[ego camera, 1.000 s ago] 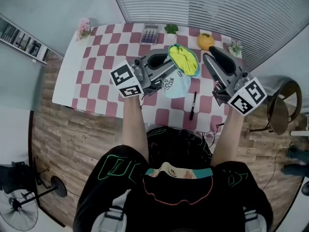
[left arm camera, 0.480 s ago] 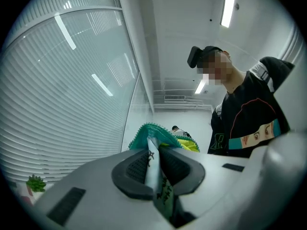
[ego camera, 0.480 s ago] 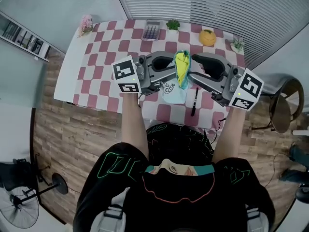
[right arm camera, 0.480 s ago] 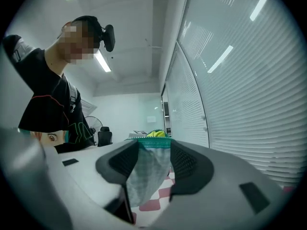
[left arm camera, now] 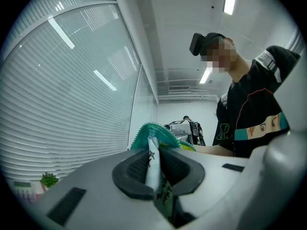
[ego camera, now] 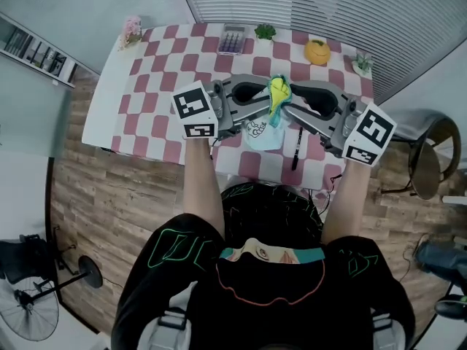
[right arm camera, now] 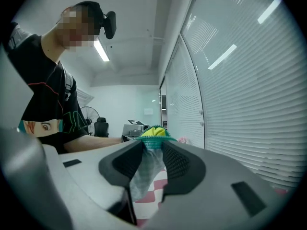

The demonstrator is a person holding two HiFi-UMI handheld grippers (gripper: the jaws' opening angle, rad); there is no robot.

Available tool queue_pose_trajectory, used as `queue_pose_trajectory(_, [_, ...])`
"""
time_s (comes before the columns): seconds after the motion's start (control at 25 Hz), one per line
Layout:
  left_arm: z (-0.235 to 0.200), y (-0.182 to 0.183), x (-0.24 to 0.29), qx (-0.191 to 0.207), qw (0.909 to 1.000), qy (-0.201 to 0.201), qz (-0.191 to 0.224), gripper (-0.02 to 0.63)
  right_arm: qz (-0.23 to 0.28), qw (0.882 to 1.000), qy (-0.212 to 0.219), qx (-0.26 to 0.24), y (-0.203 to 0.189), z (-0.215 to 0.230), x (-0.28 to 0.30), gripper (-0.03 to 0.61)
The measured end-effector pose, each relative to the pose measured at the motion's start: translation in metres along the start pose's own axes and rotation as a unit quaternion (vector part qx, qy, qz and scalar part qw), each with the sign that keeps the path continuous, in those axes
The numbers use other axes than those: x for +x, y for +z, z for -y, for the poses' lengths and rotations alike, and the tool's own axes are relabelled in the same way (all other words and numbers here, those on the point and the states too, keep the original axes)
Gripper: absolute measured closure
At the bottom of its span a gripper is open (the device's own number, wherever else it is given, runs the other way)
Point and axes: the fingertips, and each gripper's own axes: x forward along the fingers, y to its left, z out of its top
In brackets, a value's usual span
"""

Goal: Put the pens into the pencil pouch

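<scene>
The pencil pouch [ego camera: 276, 93], pale blue with a teal zipper edge and yellow lining, hangs above the checkered table [ego camera: 160, 64] between both grippers. My left gripper [ego camera: 268, 106] is shut on the pouch's rim, and the left gripper view shows the printed fabric [left arm camera: 153, 143] pinched between the pads. My right gripper [ego camera: 286, 109] has come to the opposite rim. Its jaws have just been closing. The fabric [right arm camera: 146, 169] sits between them, with the pads still apart. A black pen [ego camera: 295, 148] lies on the table below the right gripper.
At the table's far edge stand a calculator [ego camera: 232, 40], a small plant [ego camera: 265, 31], an orange object [ego camera: 317, 52], pink flowers [ego camera: 131, 28] and another plant [ego camera: 363, 64]. A stool [ego camera: 423, 168] is at the right, a fan [ego camera: 29, 313] at the lower left.
My right gripper swung left from beside the pouch onto its rim. The pouch mouth, earlier spread wide with its yellow lining showing, is now folded narrow and upright. My left gripper shifted slightly.
</scene>
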Motion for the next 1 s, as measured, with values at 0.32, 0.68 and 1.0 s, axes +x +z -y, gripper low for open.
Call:
queue_pose_trajectory(0.32, [-0.002, -0.007, -0.003, 0.001, 1.0, 0.001, -0.004, 0.572, -0.001, 1.0, 0.0, -0.004, -0.007, 0.001, -0.006, 0.522])
queue_pose_trajectory(0.68, [-0.004, 0.001, -0.021, -0.007, 0.9994, 0.01, 0.033, 0.581, 0.047, 0.999, -0.019, 0.015, 0.004, 0.007, -0.031, 0.535])
queue_pose_trajectory(1.0, [-0.012, -0.007, -0.029, -0.017, 0.9989, 0.036, 0.025, 0.594, 0.052, 0.997, -0.046, 0.016, 0.003, 0.016, -0.04, 0.535])
